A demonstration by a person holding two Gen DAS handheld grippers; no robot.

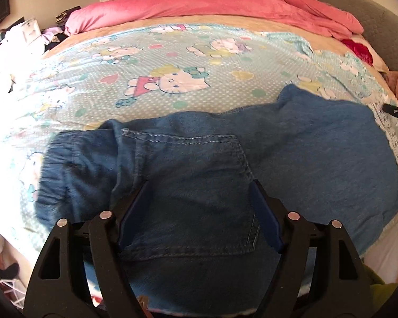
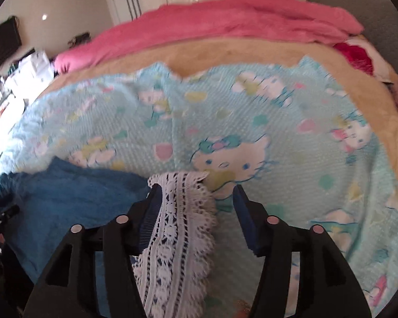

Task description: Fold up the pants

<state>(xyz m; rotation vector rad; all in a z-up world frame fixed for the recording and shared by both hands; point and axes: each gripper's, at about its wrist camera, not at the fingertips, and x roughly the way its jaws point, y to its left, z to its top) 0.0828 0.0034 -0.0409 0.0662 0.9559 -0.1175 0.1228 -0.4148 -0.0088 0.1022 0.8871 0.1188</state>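
Blue denim pants [image 1: 199, 164] lie across the near edge of the bed, back pocket up, with a white lace hem [image 1: 392, 137] at the right end. My left gripper [image 1: 199, 188] is open, its jaws wide apart over the back pocket. My right gripper [image 2: 196, 188] is open, with the lace hem [image 2: 177, 228] lying between its jaws against the left finger [image 2: 154, 201]. The pants' blue cloth [image 2: 71, 193] shows to its left. A tip of the right gripper [image 1: 396, 111] shows at the right edge of the left wrist view.
The bed has a light-blue cartoon-cat sheet [image 1: 172, 79] over a tan blanket [image 2: 225, 55]. A pink duvet [image 1: 212, 2] is heaped at the far side, by a grey headboard [image 1: 371, 16]. Cluttered items [image 1: 26, 34] stand at the left of the bed.
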